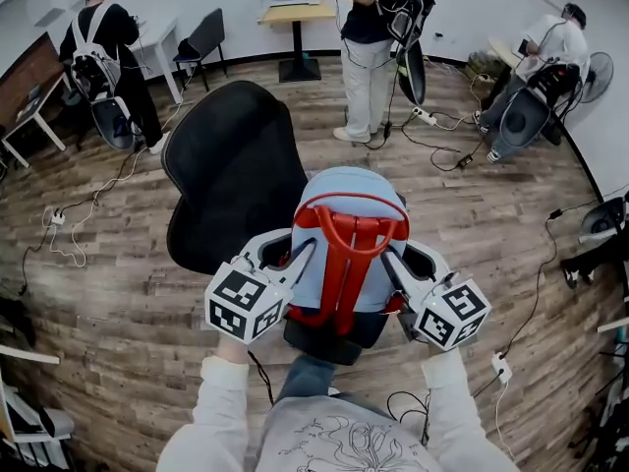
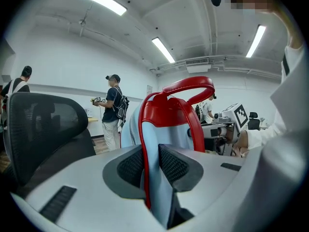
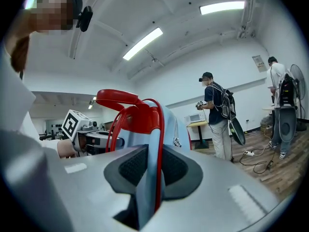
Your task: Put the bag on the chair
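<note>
A light blue bag (image 1: 349,209) with red straps and a red top handle hangs upright between my two grippers, just right of a black mesh office chair (image 1: 236,160). My left gripper (image 1: 299,255) is shut on the bag's left shoulder strap (image 2: 148,144). My right gripper (image 1: 392,260) is shut on the right shoulder strap (image 3: 155,144). In the left gripper view the chair (image 2: 43,129) stands close on the left, with the bag (image 2: 171,112) ahead. The right gripper view shows the bag (image 3: 145,117) and, past it, the left gripper's marker cube (image 3: 72,123).
Several people with backpack rigs stand or sit around the room: one person (image 1: 369,47) at the back middle, one person (image 1: 103,52) at the left, one person (image 1: 536,67) at the right. Cables and a power strip (image 1: 501,367) lie on the wood floor. A small table (image 1: 295,13) stands at the back.
</note>
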Demonstrator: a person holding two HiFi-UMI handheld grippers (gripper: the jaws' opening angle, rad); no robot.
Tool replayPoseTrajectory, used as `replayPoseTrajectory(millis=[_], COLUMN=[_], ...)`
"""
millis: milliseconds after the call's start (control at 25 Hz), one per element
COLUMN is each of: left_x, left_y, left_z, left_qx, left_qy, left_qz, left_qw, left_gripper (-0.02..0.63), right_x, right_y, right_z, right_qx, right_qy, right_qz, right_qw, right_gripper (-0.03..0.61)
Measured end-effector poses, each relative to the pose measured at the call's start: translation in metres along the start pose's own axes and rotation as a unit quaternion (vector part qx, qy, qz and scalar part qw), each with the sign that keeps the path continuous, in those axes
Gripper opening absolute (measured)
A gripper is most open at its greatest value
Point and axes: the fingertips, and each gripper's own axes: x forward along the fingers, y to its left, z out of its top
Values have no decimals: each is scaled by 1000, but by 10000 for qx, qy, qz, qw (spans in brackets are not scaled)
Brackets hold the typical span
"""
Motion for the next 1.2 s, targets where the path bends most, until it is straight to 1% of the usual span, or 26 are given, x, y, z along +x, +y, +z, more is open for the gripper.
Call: replayPoseTrajectory(millis=[280, 640, 920, 1200], left_x=[48, 85, 112, 133], left_y=[42, 75, 93, 101], left_z=[-28, -84, -139, -185], left_qx=[-128, -377, -563, -651], left_qy=[420, 994, 1474, 1926], left_qz=[-74, -160, -281, -340], left_qw=[9990, 9942, 9871, 9785], left_gripper=[91, 89, 89, 89], right_x=[45, 82, 101, 111], right_y=[-41, -72, -93, -110], right_z=[-34, -92, -148, -197], right_qx=[279, 485, 611, 730], right_qy=[439, 1040, 1609, 2047], right_qz=[-144, -249, -333, -408], right_qw=[9985, 9931, 9845, 9753], right_gripper=[80, 80, 80, 80])
